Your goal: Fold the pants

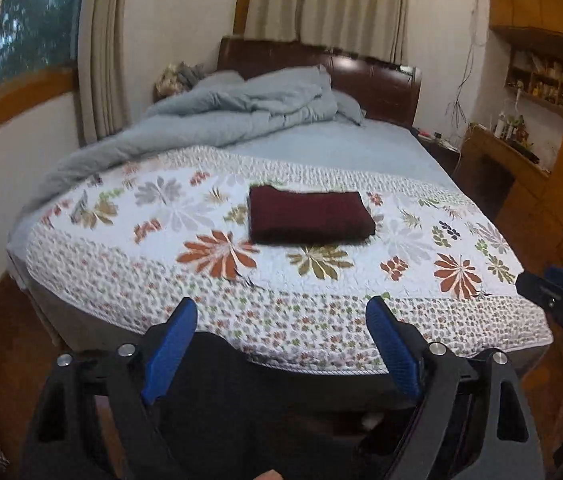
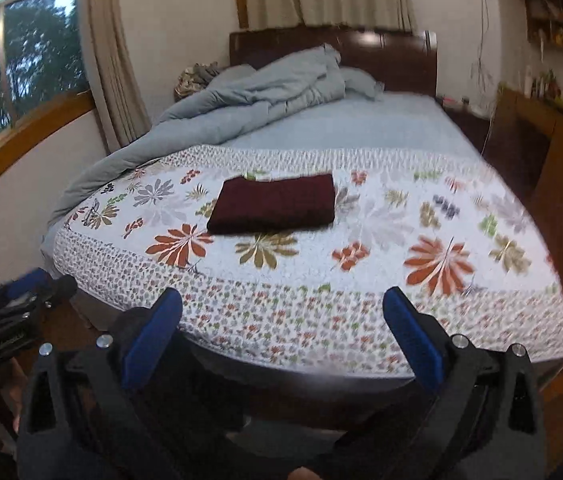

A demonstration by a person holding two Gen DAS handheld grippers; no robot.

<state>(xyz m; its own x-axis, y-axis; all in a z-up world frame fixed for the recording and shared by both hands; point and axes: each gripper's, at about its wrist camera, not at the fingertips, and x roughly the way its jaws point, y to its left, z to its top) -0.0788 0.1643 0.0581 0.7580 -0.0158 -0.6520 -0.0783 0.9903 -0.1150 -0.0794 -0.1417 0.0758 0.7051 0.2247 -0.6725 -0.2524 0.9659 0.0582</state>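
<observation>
The pants (image 1: 310,215) lie folded in a neat rectangle mid-quilt (image 1: 217,304), well clear of every edge. Both the left gripper (image 1: 281,312) and right gripper (image 2: 281,304) hang spread wide and empty over the bed's foot edge.

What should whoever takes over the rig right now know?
Left gripper: open, empty, held off the foot of the bed.
Right gripper: open, empty, also short of the bed.
Pants: folded into a neat dark red rectangle, lying on the floral quilt, touched by neither gripper.
Done: the fold looks finished.
Left: likely nothing; maybe check the edges are square.
</observation>
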